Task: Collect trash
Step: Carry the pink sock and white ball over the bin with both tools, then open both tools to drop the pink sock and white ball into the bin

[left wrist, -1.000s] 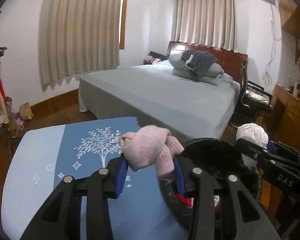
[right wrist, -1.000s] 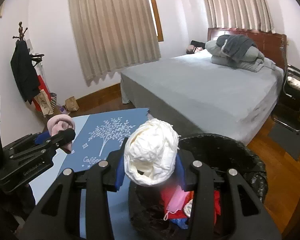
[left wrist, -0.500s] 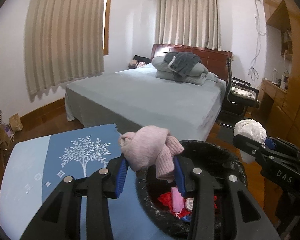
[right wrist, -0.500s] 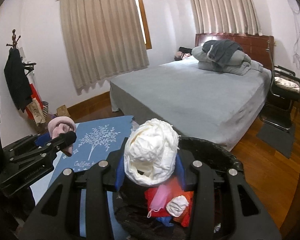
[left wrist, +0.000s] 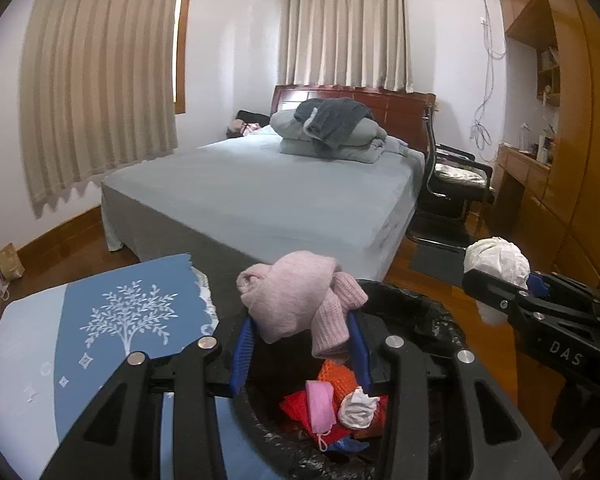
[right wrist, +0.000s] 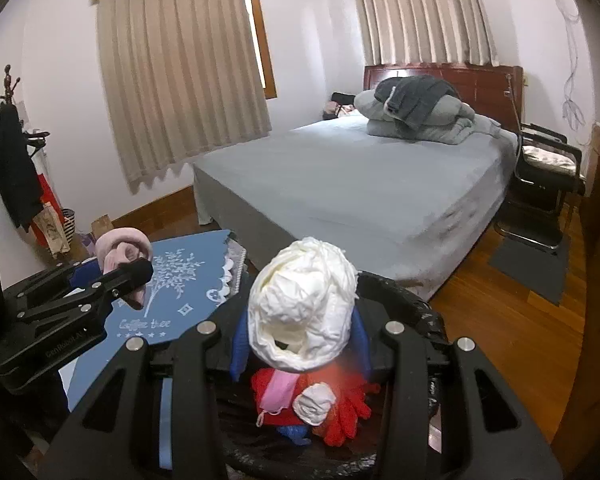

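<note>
We carried both loads over the black-lined bin (left wrist: 420,312) (table now behind) | left gripper (left wrist: 300,344) pinching pink cloth (left wrist: 296,300) | right gripper (right wrist: 300,340) pinching white wad (right wrist: 304,308) | drop seems next

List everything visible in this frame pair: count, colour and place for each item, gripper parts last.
Pink knit cloth: one, pink, between left gripper pads.
Paper wad: one, white, between right gripper pads.
Trash bin: one, black-lined, below both grippers, holding red, pink and white scraps.
Table cover: one, blue, tree print, left of bin.
Bed: one, grey, behind.
Chair: one, black, right of bed.
Curtains: two, beige, on windows.
Left gripper: black, blue pads, gripping.
Right gripper: same, gripping.
</note>
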{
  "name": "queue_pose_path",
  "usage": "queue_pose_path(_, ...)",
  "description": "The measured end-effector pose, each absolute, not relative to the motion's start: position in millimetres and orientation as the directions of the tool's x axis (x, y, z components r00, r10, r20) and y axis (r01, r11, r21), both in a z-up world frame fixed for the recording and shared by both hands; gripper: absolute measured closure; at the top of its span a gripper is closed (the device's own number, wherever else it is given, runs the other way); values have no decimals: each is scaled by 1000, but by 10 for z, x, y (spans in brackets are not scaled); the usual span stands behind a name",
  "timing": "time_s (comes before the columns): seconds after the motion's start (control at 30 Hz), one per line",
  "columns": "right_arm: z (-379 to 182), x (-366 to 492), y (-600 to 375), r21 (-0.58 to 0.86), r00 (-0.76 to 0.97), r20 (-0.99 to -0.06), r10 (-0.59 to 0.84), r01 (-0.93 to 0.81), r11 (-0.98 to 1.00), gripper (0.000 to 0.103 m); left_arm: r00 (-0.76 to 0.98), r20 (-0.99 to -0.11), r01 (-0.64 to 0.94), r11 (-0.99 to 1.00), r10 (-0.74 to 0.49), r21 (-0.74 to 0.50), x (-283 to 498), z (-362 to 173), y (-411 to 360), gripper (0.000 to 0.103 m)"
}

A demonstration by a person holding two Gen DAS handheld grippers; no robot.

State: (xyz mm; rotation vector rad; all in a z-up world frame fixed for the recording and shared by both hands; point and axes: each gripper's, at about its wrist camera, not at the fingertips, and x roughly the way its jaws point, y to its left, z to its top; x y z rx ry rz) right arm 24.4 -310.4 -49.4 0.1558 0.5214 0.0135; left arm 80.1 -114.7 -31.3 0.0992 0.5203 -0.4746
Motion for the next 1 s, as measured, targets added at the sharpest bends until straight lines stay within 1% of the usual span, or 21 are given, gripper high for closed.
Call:
queue_pose_path(0.27, -598, 249, -3201, 152, 858, -513, 33, 53, 987, 63, 740, -514, 490, 871, -434, -31, 890, -424, -1341, 62)
queue_pose_path(0.8, -955, 478, -3411, 152, 816, -577, 24, 78, 985, 63, 690, -572, 516, 856, -444, -42, 1156, -759, -1566, 62)
queue_pose_path(0.83, -970, 488, -3410, 151, 814, -580, 24, 79, 985, 61, 687, -575, 517, 855, -446, -45, 1171, -770, -1573, 62)
queue_pose_path(1.0, -1070, 565, -3443, 150, 803, -596, 20, 87, 985, 60, 678, -583, 519, 853, -447, -50, 1238, -799, -1587, 62)
